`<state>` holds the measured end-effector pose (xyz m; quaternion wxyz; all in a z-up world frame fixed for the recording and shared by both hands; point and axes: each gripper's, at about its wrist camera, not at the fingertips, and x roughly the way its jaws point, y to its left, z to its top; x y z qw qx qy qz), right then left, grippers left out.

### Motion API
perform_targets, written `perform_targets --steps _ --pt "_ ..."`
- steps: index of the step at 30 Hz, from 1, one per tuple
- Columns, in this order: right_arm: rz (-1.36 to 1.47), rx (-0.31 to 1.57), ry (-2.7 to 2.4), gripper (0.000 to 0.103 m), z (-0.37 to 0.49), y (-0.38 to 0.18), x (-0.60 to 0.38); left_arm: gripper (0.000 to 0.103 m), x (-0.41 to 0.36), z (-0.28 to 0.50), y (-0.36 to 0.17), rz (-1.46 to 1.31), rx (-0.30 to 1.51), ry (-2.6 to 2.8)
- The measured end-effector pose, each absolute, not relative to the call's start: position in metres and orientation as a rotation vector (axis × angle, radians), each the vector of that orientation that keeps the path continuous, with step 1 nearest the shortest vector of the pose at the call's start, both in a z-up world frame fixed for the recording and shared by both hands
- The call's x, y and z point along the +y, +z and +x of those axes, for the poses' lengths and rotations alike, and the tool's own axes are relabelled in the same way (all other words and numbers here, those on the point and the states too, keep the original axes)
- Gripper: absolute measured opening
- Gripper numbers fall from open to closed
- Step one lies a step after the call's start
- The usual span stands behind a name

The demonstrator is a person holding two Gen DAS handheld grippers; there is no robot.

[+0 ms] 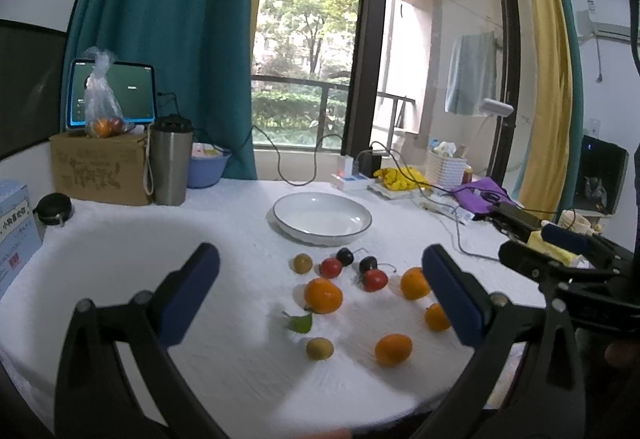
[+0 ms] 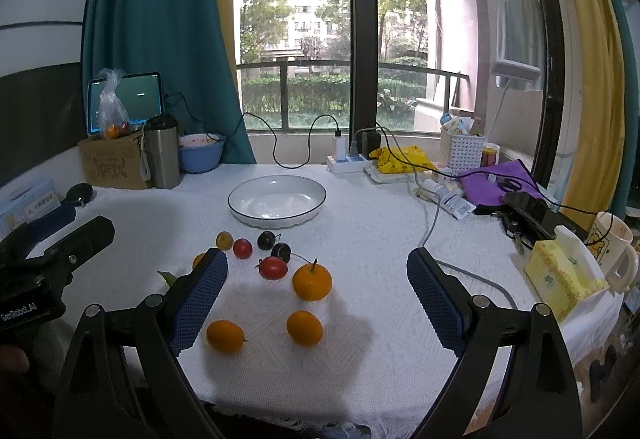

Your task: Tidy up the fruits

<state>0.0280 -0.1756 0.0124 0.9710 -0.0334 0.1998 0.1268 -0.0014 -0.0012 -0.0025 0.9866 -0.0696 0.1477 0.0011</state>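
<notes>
A white plate (image 1: 322,235) (image 2: 240,205) with a dark rim sits empty mid-table. In front of it lie loose fruits: several oranges (image 1: 323,295) (image 2: 312,281), two red tomatoes (image 1: 375,280) (image 2: 273,267), two dark cherries (image 1: 344,256) (image 2: 265,240), small yellow-brown fruits (image 1: 319,348) (image 2: 224,240) and a green leaf (image 1: 301,324). My left gripper (image 1: 320,295) is open and empty above the fruits. My right gripper (image 2: 318,299) is open and empty, with the oranges between its fingers in view.
At the back left stand a cardboard box (image 1: 100,169), a bag of fruit (image 1: 102,99), a tablet (image 1: 132,91), a steel tumbler (image 1: 170,161) and a blue bowl (image 1: 206,167). At the right lie a power strip (image 2: 348,161), cables, a white basket (image 2: 460,151), a purple cloth (image 2: 496,183), a tissue pack (image 2: 560,275) and a mug (image 2: 614,247).
</notes>
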Motion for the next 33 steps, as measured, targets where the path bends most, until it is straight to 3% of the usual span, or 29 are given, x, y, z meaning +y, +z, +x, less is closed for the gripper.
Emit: perform_targets --steps 33 --pt "-0.066 0.402 0.254 0.094 0.0279 0.0086 -0.1749 0.102 -0.0038 -0.0004 -0.0046 -0.138 0.300 -0.012"
